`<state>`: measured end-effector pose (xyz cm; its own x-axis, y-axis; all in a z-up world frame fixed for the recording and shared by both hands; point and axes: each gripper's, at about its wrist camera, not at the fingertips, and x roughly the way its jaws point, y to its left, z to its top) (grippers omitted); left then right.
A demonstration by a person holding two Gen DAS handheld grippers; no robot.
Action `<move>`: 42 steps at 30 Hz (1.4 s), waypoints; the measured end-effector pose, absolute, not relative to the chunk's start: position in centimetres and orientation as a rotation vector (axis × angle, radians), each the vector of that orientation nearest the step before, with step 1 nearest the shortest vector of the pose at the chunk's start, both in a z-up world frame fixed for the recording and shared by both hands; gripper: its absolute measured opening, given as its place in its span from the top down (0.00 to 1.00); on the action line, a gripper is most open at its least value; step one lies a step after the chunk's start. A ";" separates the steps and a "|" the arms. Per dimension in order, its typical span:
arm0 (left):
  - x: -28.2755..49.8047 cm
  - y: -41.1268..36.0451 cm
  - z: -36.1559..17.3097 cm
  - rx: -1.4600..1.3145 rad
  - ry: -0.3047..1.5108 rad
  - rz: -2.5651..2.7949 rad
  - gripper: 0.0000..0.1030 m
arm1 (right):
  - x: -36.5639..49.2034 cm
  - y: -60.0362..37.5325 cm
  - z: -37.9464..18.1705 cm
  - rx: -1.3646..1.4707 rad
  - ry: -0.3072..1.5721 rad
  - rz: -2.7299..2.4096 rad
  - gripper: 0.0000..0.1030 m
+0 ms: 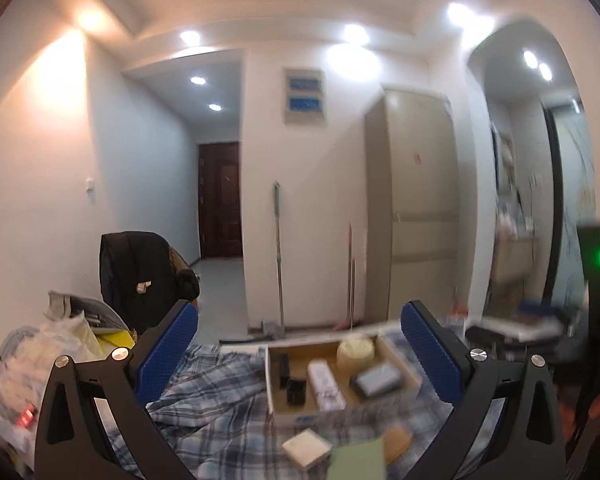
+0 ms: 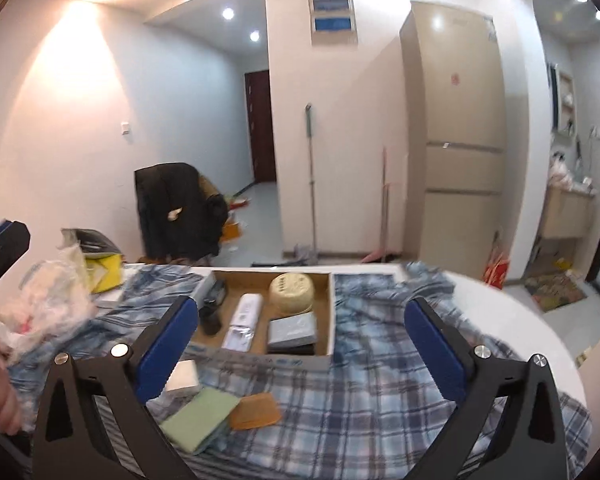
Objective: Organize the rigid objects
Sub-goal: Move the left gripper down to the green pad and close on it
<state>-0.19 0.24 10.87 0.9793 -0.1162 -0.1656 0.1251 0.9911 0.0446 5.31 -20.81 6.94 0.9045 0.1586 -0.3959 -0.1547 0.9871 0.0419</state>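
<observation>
Above the plaid cloth [image 2: 360, 392], both grippers (left [image 1: 300, 354], right [image 2: 302, 346]) gape wide, holding nothing.

Cloth, cardboard and plastic on a table

A soft blue-and-white plaid cloth [image 2: 380, 392] lies wrinkled under a shallow brown cardboard box [image 2: 331, 312] with matt walls. Beside it sit a matt pale-green flat pad [image 2: 200, 414] and a smooth orange-brown card [image 2: 256, 412]. Crinkled clear plastic bags [image 2: 48, 300] look glossy. The gripper fingers [image 2: 166, 344] carry blue pads with a rough dotted texture on matt black plastic.
</observation>
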 end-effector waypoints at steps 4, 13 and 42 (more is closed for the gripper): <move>1.6 -0.2 8.6 0.044 0.258 -0.144 0.00 | 6.2 -20.5 5.6 -0.051 0.434 0.159 0.00; 6.5 0.2 1.9 -0.092 0.598 -0.302 0.00 | 7.3 -22.8 3.5 0.041 0.501 0.171 0.00; 10.2 -2.8 -8.0 -0.145 1.066 -0.458 0.30 | 7.5 -20.7 0.4 -0.065 0.572 0.258 0.00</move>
